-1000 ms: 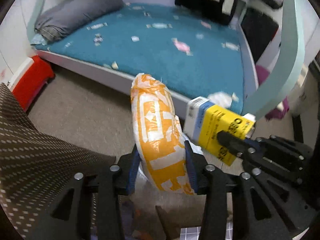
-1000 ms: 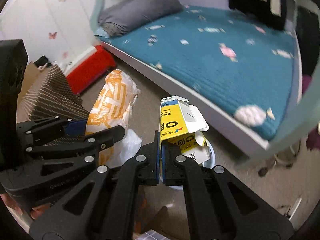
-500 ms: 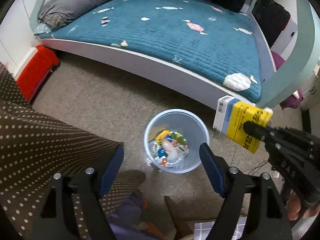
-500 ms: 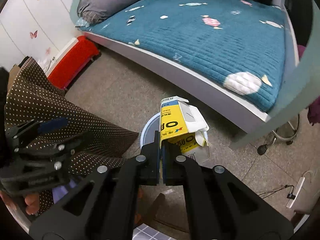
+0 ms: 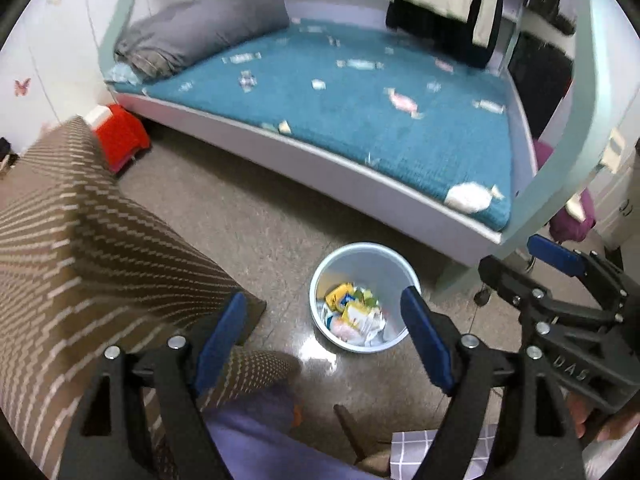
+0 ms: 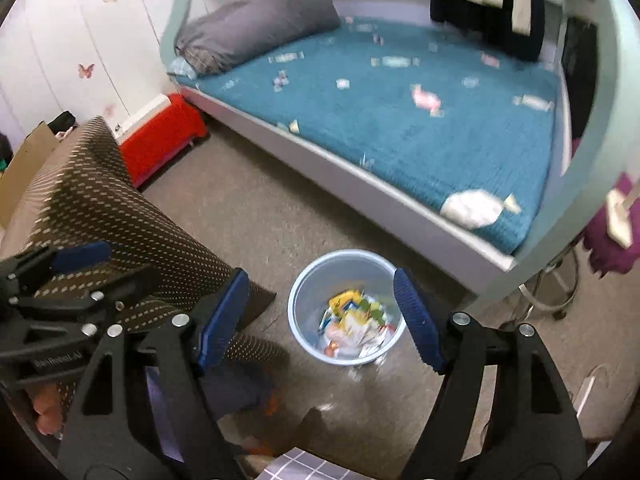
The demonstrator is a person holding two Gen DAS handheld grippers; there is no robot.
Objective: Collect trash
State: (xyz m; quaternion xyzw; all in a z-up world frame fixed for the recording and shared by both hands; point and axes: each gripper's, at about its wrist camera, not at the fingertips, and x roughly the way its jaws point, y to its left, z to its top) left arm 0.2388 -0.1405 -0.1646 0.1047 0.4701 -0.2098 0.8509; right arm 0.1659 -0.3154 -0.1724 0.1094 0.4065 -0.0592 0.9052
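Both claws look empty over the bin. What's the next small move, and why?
Probably pull both away and go look for more trash. The left claw and right claw are opening with nothing between them, and the wrappers already lie in the bin below.

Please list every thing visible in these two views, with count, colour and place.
bin: one, pale blue, on floor near bed corner
trash: several pieces, yellow and white, inside bin
bed: one, teal cover, behind bin
pillow: one, grey, at head of bed
box: one, red, on floor beside bed
clothes: several, dark and cream, hanging beyond bed
left gripper: black, blue fingers, opening, nothing between
right gripper: black, blue fingers, opening, nothing between
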